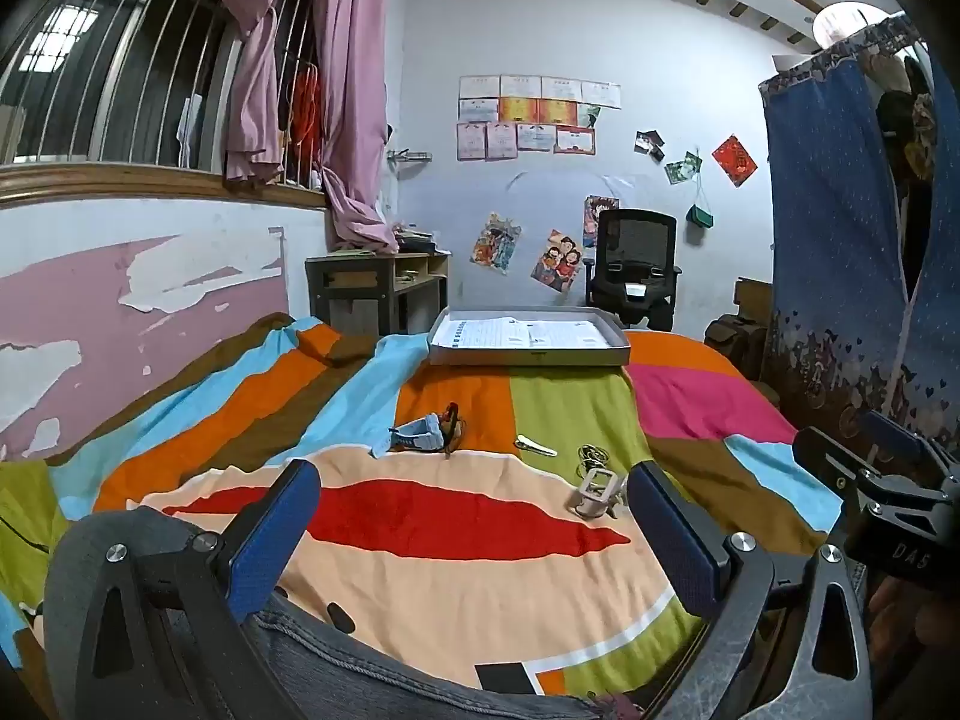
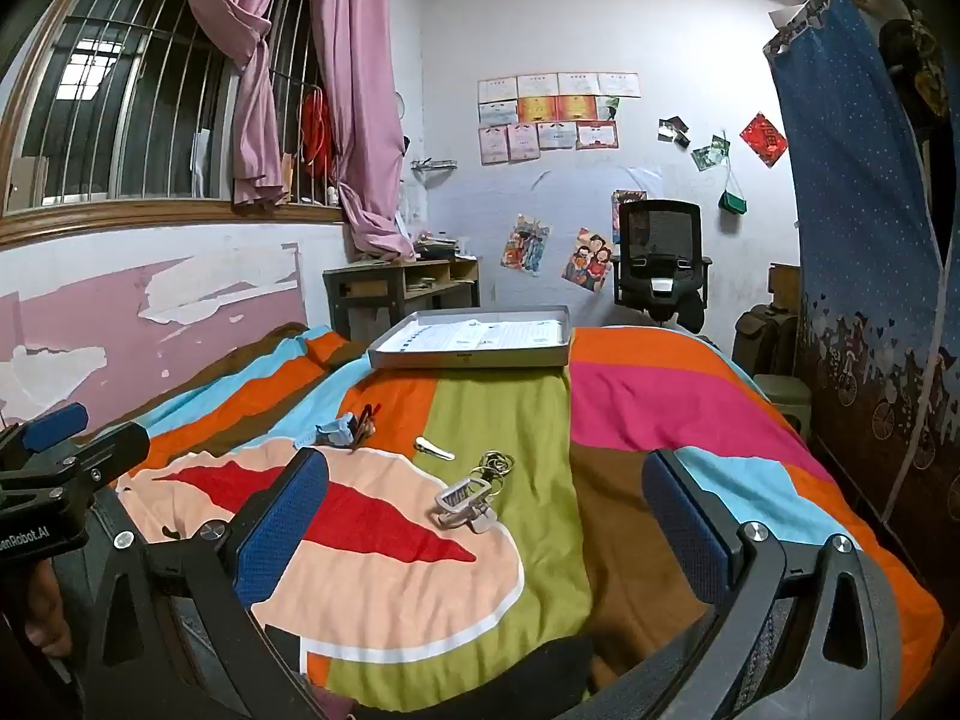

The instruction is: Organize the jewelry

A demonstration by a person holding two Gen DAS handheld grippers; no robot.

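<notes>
The left gripper [image 1: 474, 516] stood spread wide with nothing between its blue-padded fingers [image 1: 279, 525], raised over the peach and red patch of the striped bedspread [image 1: 570, 408]. The right gripper [image 2: 486, 525] was likewise wide apart and empty, hovering over the same bedspread a little further right. Both pointed level along the bed toward the far wall.

Only the left wrist view showed grey denim [image 1: 372, 672] directly under the gripper body, and the other gripper's black frame at its right edge. Only the right wrist view showed part of a hand [image 2: 45, 612] at its lower left, under the neighbouring gripper's frame, and more of the bed's pink and brown right side.

The jewelry pieces lay loose on the bedspread ahead of both grippers, touched by neither. A pale claw hair clip [image 1: 594, 489] lay nearest, close to the left gripper's right finger in the left view. Just behind it sat a small cluster of thin metal rings [image 1: 591, 454]. A slim silver hair clip [image 1: 536, 446] lay on the green stripe beside them. Further left lay a light blue strap-like piece [image 1: 414, 438] with a dark, reddish item against it, too small to identify.

Beyond these, a shallow grey box lid [image 1: 528, 355] holding printed sheets rested at the far end of the bed. Behind it stood a black mesh office chair [image 1: 636, 264].
</notes>
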